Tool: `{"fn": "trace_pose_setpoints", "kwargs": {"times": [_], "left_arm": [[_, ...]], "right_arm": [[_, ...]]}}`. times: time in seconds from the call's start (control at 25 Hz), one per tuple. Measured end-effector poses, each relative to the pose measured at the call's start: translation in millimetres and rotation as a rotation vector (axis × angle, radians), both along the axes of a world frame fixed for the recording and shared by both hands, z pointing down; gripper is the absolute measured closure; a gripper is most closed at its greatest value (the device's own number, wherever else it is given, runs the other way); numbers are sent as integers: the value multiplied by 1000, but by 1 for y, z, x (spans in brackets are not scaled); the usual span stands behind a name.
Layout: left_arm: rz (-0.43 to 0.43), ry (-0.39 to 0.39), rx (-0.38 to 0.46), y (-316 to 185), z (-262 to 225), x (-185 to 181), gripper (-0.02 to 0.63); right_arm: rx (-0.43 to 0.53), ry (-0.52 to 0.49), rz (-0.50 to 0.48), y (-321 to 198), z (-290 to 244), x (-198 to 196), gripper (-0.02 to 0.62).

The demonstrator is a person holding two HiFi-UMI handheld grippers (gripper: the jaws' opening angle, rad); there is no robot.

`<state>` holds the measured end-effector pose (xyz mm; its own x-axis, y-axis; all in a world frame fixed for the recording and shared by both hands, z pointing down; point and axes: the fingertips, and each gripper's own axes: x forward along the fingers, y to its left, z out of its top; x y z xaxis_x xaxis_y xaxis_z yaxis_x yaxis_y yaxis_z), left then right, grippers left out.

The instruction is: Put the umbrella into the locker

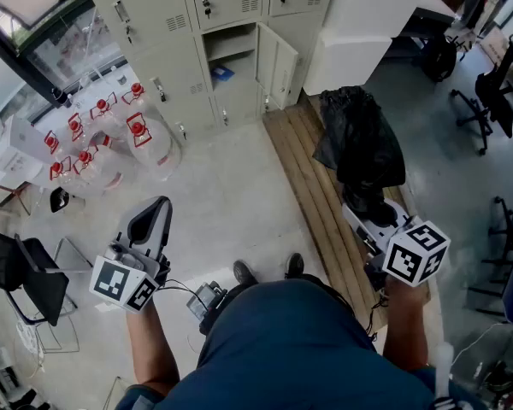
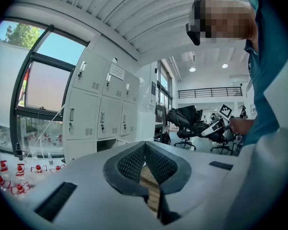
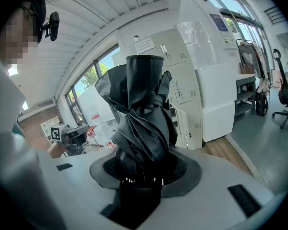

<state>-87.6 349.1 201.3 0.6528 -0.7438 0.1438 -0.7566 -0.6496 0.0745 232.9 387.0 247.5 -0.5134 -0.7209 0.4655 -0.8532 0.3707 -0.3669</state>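
Umbrella [image 1: 359, 148] [image 3: 141, 114]: black, folded, fabric loose and crumpled; clamped at its near end by the right gripper [image 1: 363, 212] [image 3: 144, 169], whose jaws stand wide around the bundle and press on it. The rest sticks out ahead of the jaws. It is over the wooden boards [image 1: 312, 195], well apart from the locker [image 1: 239, 75]. Locker: one lower compartment of a grey bank, door [image 1: 278, 67] swung open to the right, a shelf inside and a small blue item [image 1: 223, 73] below that shelf. Left gripper [image 1: 151, 220] [image 2: 145, 164]: jaws together at the tips, nothing between them, held over bare floor on the person's left. Jugs [image 1: 111, 135]: clear with red caps, clustered on the floor left of the lockers, near the window. Office chairs [image 1: 492, 92]: far right, well apart from the boards.
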Motion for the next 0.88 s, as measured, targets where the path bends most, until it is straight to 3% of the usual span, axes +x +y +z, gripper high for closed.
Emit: {"fn": "trace_pose_setpoints", "kwargs": {"times": [0.56,0.88], "left_arm": [[118,-11,-68,10,23,21,588],[133,-12,-79,9,32,20,588]], "right_arm": [[-24,-83,39,6,0,-7,403],[-29,-125,50,-1,4,-13,403]]}}
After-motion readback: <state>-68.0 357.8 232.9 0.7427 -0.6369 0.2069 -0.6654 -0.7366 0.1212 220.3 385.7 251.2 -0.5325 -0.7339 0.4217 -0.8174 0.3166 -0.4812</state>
